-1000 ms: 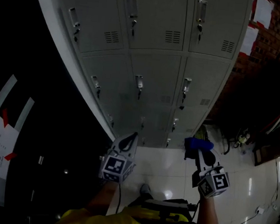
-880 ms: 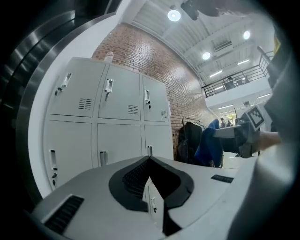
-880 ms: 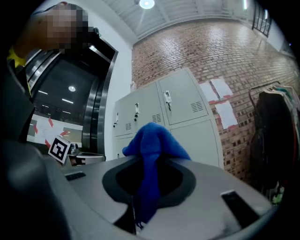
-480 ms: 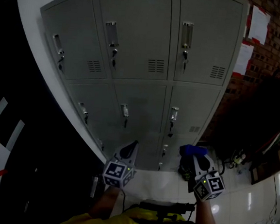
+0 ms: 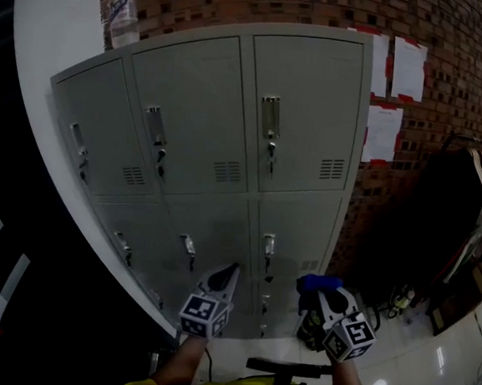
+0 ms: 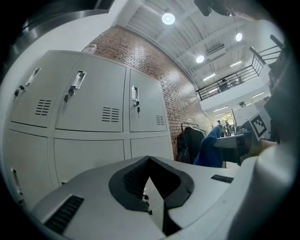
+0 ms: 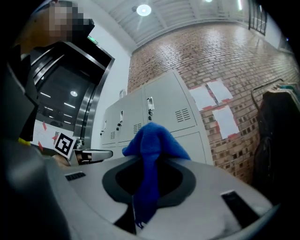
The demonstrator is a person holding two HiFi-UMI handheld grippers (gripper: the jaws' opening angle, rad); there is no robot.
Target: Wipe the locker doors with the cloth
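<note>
A bank of grey locker doors (image 5: pixel 196 125) stands in front of me, each door with a handle and a vent. My right gripper (image 5: pixel 316 288) is shut on a blue cloth (image 5: pixel 320 283) and is held low, short of the lower doors. In the right gripper view the cloth (image 7: pixel 152 140) bunches above the jaws (image 7: pixel 150 161) and hangs down between them. My left gripper (image 5: pixel 223 276) is level with the right one, shut and holding nothing. Its own view shows the gripper (image 6: pixel 149 161) pointing at the lockers (image 6: pixel 93 93).
A water bottle (image 5: pixel 121 5) stands on top of the lockers. Papers (image 5: pixel 394 67) are taped to the brick wall behind. A rack with hanging clothes (image 5: pixel 466 207) stands at the right over glossy floor tiles (image 5: pixel 452 365). A white wall (image 5: pixel 45 36) borders the lockers' left side.
The head view has tilted upward, so the lockers' top, the bottle and the brick wall now show. Both grippers stay low and side by side, and the cloth is still held.
</note>
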